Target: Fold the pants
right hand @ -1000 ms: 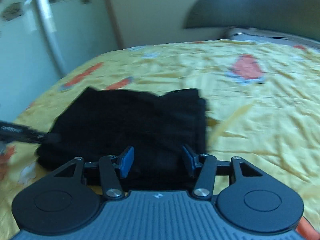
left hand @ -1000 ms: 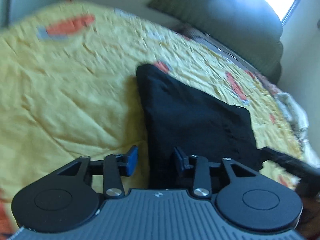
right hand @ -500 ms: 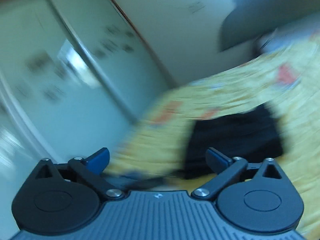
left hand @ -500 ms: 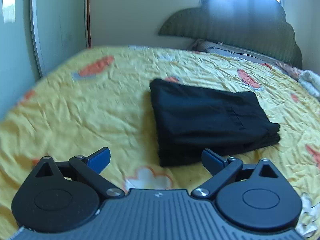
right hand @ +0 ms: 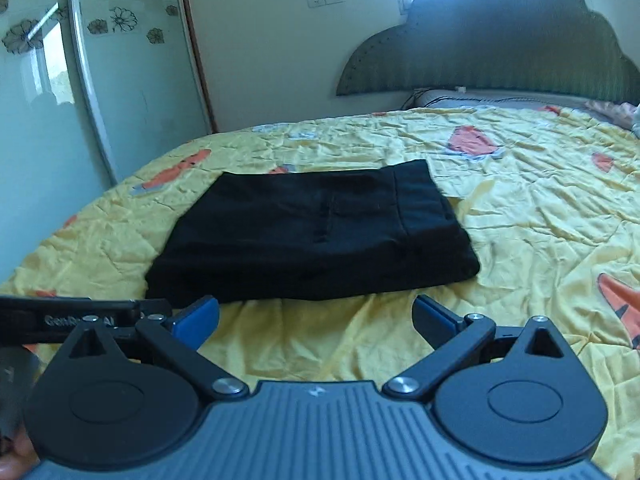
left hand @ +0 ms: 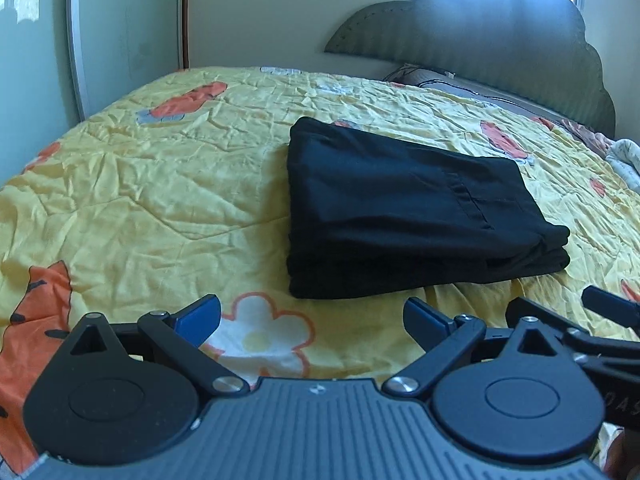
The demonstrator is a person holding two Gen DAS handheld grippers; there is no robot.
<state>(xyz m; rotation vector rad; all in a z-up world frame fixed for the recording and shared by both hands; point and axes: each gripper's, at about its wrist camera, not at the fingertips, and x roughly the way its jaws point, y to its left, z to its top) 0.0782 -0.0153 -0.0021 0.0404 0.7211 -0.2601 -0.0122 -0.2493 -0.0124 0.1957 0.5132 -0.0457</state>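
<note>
Yellow bed cover (left hand: 160,184) carried the folded pants (left hand: 400,208), long axis left to right, just beyond both your grippers, left gripper (left hand: 312,320) and right gripper (right hand: 316,316); their jaws had just opened wide, empty.

Open yellow quilt (left hand: 152,200) lies on every side of the folded black pants (left hand: 392,208), the one raised thing mid-bed. The padded headboard (right hand: 500,44) and a pillow (right hand: 480,98) close off the far end; a glass door (right hand: 52,92) walls the left edge. Crumpled cloth (left hand: 624,156) lies at the right edge.
</note>
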